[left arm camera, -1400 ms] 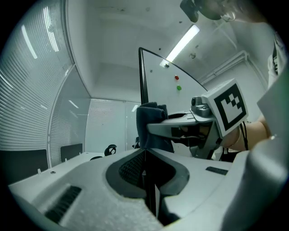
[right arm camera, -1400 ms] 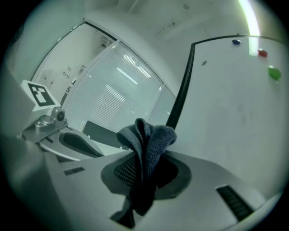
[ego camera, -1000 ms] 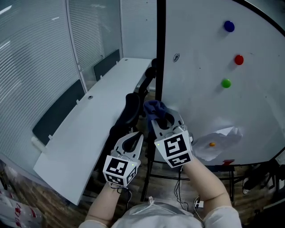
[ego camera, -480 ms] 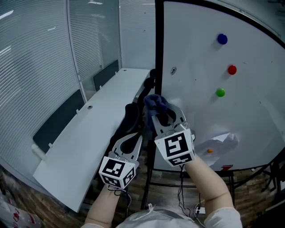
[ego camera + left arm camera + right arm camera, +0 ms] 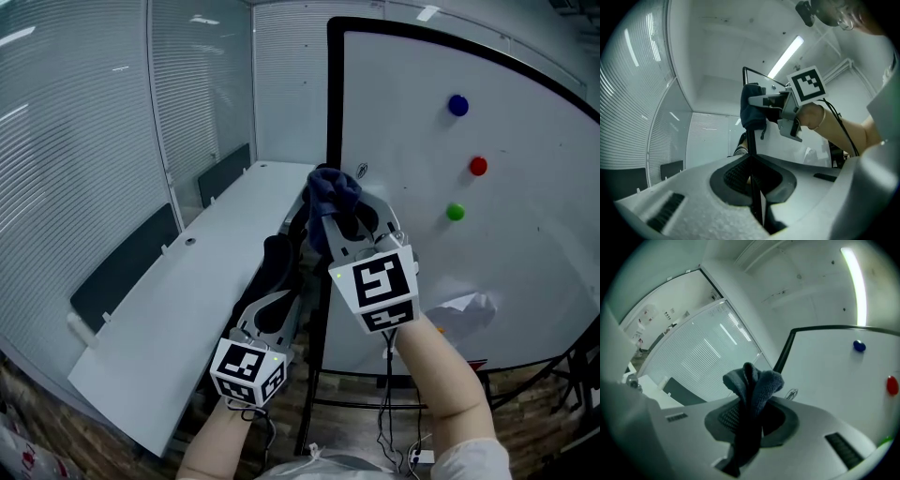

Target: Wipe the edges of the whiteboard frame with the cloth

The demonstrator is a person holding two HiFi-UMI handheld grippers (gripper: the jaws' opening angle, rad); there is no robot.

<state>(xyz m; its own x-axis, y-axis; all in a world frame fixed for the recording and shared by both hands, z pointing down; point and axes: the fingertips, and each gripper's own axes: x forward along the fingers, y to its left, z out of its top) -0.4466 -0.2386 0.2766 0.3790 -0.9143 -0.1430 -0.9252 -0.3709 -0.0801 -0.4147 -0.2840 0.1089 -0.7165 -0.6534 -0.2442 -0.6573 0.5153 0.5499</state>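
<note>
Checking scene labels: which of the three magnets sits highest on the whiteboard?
The blue magnet; the red magnet and green magnet sit below it.

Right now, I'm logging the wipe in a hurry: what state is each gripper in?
Left gripper: closed, nothing between its jaws.
Right gripper: closed on the cloth.

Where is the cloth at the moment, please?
In the head view the cloth sits near the centre, clamped in the right gripper and held against the black left edge of the whiteboard frame.
</note>
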